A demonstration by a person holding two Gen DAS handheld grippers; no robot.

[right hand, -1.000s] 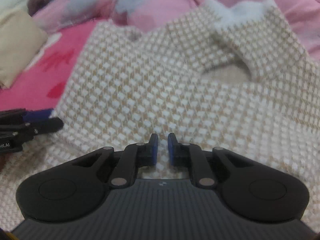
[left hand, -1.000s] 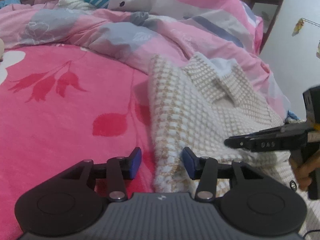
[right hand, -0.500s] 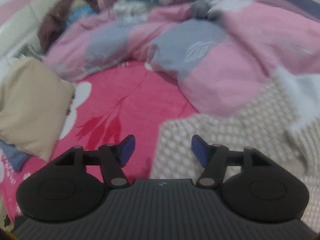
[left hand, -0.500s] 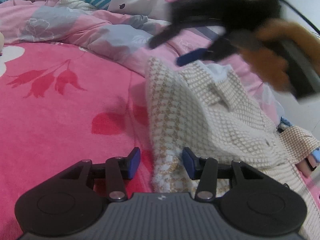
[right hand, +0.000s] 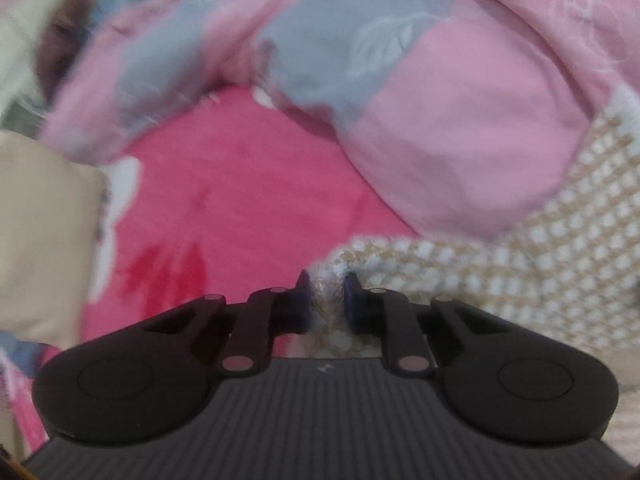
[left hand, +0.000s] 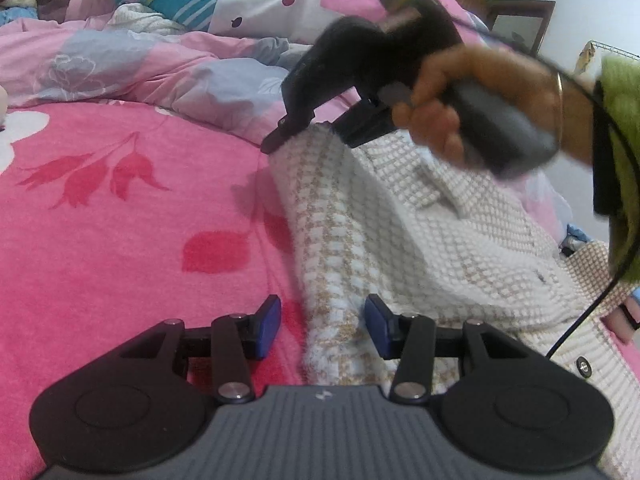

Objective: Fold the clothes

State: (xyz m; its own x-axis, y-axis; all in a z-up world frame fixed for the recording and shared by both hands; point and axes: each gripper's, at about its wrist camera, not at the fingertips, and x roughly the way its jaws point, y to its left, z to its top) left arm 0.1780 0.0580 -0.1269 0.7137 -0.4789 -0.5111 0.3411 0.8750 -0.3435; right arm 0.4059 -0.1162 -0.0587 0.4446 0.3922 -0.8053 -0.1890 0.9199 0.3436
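Closing on the cardigan (right hand: 520, 264) corner, right hand-held gripper (right hand: 326, 296); left hand-held gripper (left hand: 322, 322) open astride its hem.

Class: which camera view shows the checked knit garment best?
The left wrist view: the checked knit garment spreads across the bed, with a button and collar fold visible. The right wrist view is blurred and shows only its corner between the closing right gripper.

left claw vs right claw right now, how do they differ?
Gap: the left claw stands wide apart; the right claw is narrow and closing.
Contact: the left claw's pads straddle the near edge of the knit garment without pressing it; the right claw has the garment's far corner between its pads.
Place: the left claw sits at the near end, the right claw at the far end by the quilt.
Shared: both have blue pads on the same garment.
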